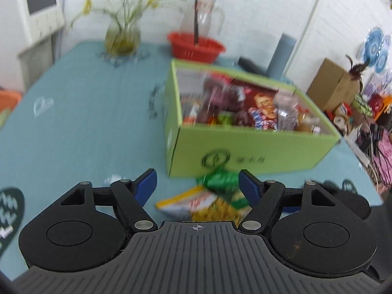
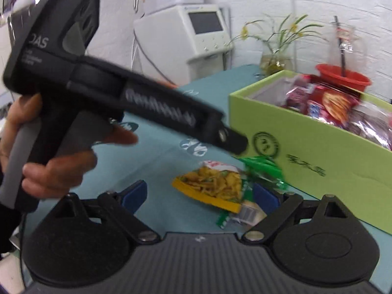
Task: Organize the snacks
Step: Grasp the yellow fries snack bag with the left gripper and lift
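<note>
On the left of the bench point(image 1: 73, 127), covered in a teal cloth, stood a glass vase of plants point(image 1: 122, 36); a red basket point(image 1: 196, 46) sat further right, behind a green box point(image 1: 245, 147) filled with snack packets. Just in front of the box lay a yellow chip bag point(image 1: 193, 203) and a green packet point(image 1: 220, 180), touching each other. The left tool point(image 1: 197, 186) hung over them with its jaws apart, gripping nothing. In the right wrist view, a hand point(image 2: 49, 161) held that left tool, and the right tool point(image 2: 199, 193) was likewise spread wide, empty, with the chip bag point(image 2: 213, 183) lying between its fingers.
</note>
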`<control>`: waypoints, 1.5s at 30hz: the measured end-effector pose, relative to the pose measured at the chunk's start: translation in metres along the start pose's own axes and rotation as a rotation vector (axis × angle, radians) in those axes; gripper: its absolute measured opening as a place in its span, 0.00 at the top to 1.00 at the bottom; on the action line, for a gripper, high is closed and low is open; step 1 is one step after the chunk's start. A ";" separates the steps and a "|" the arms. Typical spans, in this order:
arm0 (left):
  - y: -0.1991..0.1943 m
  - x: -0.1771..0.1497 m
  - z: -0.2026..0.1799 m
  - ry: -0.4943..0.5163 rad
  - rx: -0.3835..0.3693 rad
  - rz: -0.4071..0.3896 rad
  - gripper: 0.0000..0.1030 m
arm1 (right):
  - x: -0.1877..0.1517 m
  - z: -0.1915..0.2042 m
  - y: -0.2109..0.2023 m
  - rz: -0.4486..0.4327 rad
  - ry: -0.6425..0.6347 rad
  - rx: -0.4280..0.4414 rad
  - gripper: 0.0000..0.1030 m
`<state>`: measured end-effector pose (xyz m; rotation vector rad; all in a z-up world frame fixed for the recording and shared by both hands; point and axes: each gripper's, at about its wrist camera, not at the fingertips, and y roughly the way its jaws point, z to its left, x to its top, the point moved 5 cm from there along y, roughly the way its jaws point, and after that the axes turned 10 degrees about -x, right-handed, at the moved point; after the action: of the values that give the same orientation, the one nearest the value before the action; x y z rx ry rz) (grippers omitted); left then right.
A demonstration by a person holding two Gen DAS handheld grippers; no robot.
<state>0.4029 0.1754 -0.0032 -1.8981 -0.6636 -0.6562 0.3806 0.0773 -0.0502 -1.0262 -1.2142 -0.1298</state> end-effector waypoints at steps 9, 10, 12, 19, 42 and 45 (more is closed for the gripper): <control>-0.003 -0.040 0.004 -0.053 -0.085 0.067 0.83 | -0.013 0.033 -0.007 0.058 -0.074 -0.019 0.09; -0.007 -0.047 -0.001 -0.049 -0.086 0.062 0.83 | -0.019 0.037 -0.013 0.058 -0.076 -0.025 0.09; -0.014 -0.061 -0.015 -0.027 -0.088 0.056 0.82 | -0.031 0.039 -0.026 0.069 -0.058 -0.030 0.09; -0.023 -0.097 -0.059 -0.001 -0.135 0.068 0.81 | -0.068 0.034 -0.066 0.094 0.024 -0.082 0.10; -0.038 -0.111 -0.061 -0.052 -0.118 0.051 0.53 | -0.086 0.035 -0.078 0.059 0.020 -0.198 0.10; -0.058 -0.116 -0.060 -0.068 -0.144 0.010 0.44 | -0.084 0.029 -0.089 0.034 0.070 -0.197 0.10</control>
<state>0.2718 0.1229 -0.0247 -2.0634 -0.6640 -0.6503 0.2748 0.0117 -0.0672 -1.2032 -1.1355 -0.2615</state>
